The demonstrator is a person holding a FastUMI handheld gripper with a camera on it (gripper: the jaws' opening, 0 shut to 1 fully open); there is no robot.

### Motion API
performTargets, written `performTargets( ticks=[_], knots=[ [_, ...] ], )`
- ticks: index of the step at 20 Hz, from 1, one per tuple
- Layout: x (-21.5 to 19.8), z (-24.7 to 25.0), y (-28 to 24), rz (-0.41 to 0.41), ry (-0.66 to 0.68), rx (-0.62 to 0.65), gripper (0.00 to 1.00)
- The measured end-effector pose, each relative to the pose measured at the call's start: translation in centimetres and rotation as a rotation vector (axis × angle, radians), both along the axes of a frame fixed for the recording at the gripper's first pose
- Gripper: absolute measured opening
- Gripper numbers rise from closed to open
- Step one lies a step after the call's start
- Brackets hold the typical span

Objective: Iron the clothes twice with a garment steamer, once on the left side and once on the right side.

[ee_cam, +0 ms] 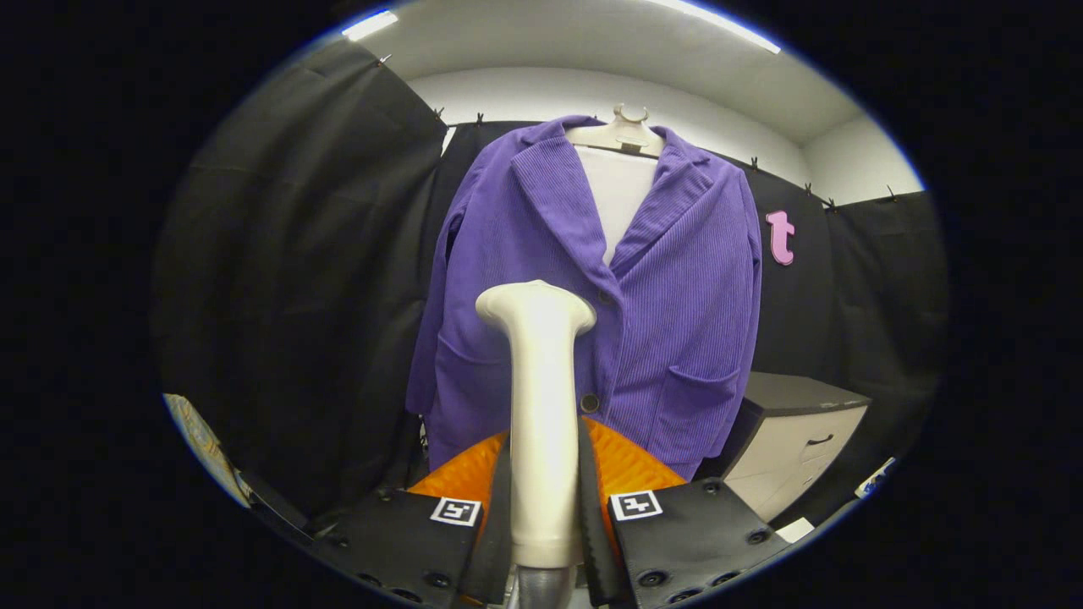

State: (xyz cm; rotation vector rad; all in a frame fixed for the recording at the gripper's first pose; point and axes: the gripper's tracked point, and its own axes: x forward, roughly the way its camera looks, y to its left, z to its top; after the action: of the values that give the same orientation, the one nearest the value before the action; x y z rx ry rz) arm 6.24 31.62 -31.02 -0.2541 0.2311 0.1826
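The jacket [592, 296] fills the centre of the frame, a purple ribbed one hung on a hanger [628, 131] at upper centre, with a white panel showing between its lapels. It hangs open-fronted and loose, with a patch pocket low on each side and dark buttons down the middle. A cabinet [799, 440] stands at lower right, partly behind the jacket's hem.

The steamer [541, 423] rises in the lower centre, a cream handle widening to a head that points at the jacket's front just left of the button line. Whether the head touches the cloth I cannot tell (the fisheye flattens depth).

The gripper [546, 507] is closed down to the handle's width, both fingers pressing on its sides at the bottom centre.

Risks, as I judge them: the jacket hangs free, so a firm push could swing it away or twist it on the hanger, and the pass would skim rather than press. The handle looks smooth and is held low, so the head could tilt or slip in the grip during a long stroke. The head sits near the centre line, so a stroke from here could catch a button or blur which side is being done
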Motion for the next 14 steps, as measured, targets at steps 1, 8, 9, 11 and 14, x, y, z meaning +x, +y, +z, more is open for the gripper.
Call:
performTargets(
  ticks=[1,8,9,11,14],
  knots=[
    [-0.1,-0.8,-0.3,-0.008,0.024,0.01,0.42],
    [-1.5,-4.1,-1.4,-0.021,0.071,-0.018,0.43],
    [-1.9,-3.7,-0.7,-0.02,0.078,-0.02,0.43],
    [-2.1,-4.2,-0.6,-0.012,0.091,-0.025,0.43],
    [-3.0,-5.4,-0.7,-0.003,0.12,-0.028,0.43]
  ],
)
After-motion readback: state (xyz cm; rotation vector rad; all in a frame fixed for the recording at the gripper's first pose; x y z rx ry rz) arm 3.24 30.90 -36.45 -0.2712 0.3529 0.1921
